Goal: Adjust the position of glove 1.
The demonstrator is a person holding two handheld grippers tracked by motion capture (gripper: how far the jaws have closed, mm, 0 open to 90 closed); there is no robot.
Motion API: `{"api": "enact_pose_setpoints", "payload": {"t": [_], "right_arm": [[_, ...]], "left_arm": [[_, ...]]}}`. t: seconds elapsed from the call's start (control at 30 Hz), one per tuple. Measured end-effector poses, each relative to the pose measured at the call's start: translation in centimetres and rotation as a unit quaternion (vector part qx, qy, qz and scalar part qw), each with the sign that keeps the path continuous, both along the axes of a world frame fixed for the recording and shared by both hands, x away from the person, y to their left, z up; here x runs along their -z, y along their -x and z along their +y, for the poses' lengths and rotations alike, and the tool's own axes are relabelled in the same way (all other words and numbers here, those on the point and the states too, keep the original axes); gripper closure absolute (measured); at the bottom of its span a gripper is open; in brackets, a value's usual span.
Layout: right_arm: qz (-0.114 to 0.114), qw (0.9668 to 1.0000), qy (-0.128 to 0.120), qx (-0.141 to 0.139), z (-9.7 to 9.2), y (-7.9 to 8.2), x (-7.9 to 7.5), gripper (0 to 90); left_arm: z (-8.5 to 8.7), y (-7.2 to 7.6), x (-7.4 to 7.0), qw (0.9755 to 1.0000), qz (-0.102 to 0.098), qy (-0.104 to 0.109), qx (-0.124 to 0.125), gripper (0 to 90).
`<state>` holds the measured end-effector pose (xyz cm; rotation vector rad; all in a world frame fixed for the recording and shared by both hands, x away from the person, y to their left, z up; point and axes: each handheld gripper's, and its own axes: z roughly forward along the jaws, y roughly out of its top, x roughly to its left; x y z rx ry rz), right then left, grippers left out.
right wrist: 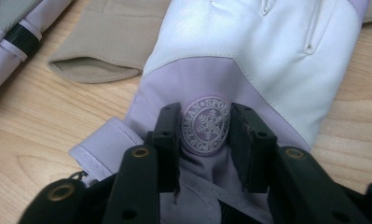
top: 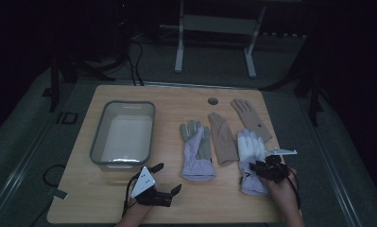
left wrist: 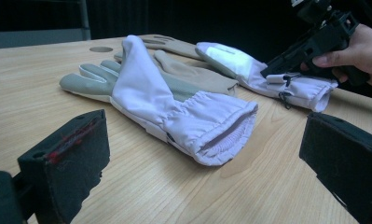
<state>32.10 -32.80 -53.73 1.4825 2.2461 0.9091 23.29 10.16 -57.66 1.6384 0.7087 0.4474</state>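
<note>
A white and lilac glove [top: 251, 151] lies palm-down at the table's front right. My right gripper [top: 255, 169] is shut on its lilac cuff part. In the right gripper view the jaws [right wrist: 205, 123] pinch the fabric on both sides of a round snowflake badge [right wrist: 206, 125] on the glove [right wrist: 249, 51]. A second lilac glove with a grey palm [top: 197, 151] lies in the middle, its cuff toward me. My left gripper [top: 167, 177] rests open near the front edge, facing that glove's cuff [left wrist: 221, 130] with nothing between its pads.
Two tan gloves [top: 222, 139] [top: 250, 118] lie between and behind the lilac ones. A clear plastic bin [top: 129, 103] stands at the left of the wooden table [top: 82, 189]. A round hole [top: 213, 101] is in the tabletop near the far edge.
</note>
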Motion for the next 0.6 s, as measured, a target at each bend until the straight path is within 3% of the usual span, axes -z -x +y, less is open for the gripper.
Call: {"api": "enact_pose_setpoints", "payload": {"t": [0.2, 0.4, 0.6], "right_arm": [[0.010, 0.9991, -0.031, 0.025, -0.7, 0.4, -0.8, 77.0], [0.007, 0.9971, -0.057, 0.051, -1.6, 1.2, -1.9, 77.5], [-0.019, 0.9967, -0.063, 0.047, -1.8, 2.3, -4.0, 77.8]], "left_arm": [[0.0, 0.0, 0.0, 1.0000, -0.001, 0.001, 0.000, 1.9], [0.0, 0.0, 0.0, 1.0000, -0.001, 0.002, 0.000, 1.9], [0.0, 0.0, 0.0, 1.0000, 0.001, 0.002, -0.001, 1.9]]}}
